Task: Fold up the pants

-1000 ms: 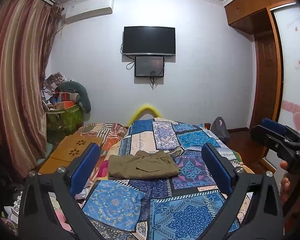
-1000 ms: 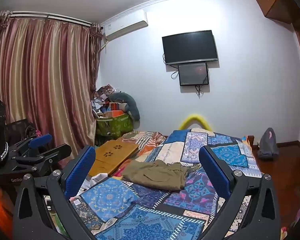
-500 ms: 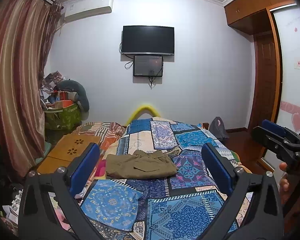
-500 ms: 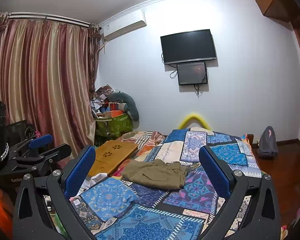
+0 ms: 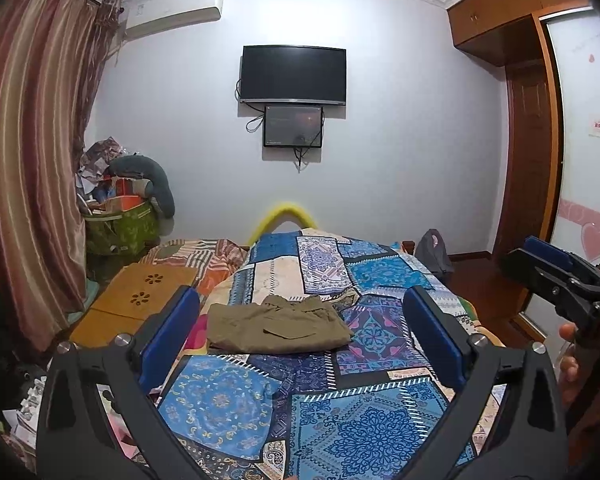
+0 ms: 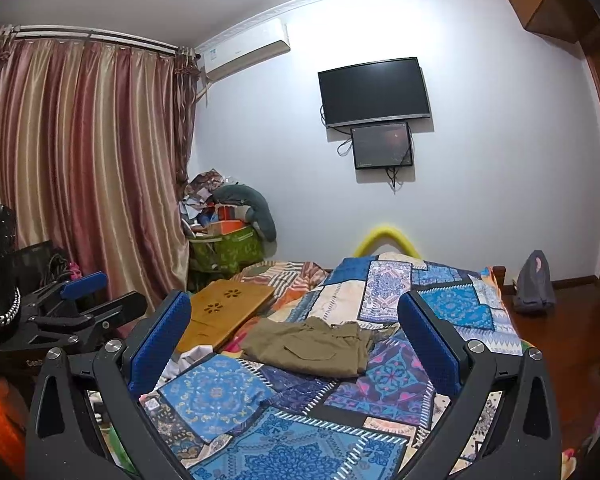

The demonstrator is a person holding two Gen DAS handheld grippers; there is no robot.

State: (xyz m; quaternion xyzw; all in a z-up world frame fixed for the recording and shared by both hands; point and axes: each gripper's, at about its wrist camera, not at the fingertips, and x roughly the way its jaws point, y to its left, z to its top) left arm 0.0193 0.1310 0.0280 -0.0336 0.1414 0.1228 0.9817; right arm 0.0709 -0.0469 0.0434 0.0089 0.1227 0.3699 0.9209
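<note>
- My left gripper (image 5: 300, 334) and right gripper (image 6: 294, 336) hung with jaws spread, empty.
- Ahead of them, the olive cargo pants (image 5: 278, 324) lay folded compactly on the bed (image 5: 364, 420); little seemed left.

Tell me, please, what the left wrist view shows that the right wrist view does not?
Only the left wrist view shows the wardrobe door with pink hearts, the right gripper from the side and a hand on it.

Only the right wrist view shows the full curtain and the left gripper from the side.

Both show the folded pants on the quilt, the TV, the wooden tray, the green basket and the grey bag. Both grippers are open and empty.
</note>
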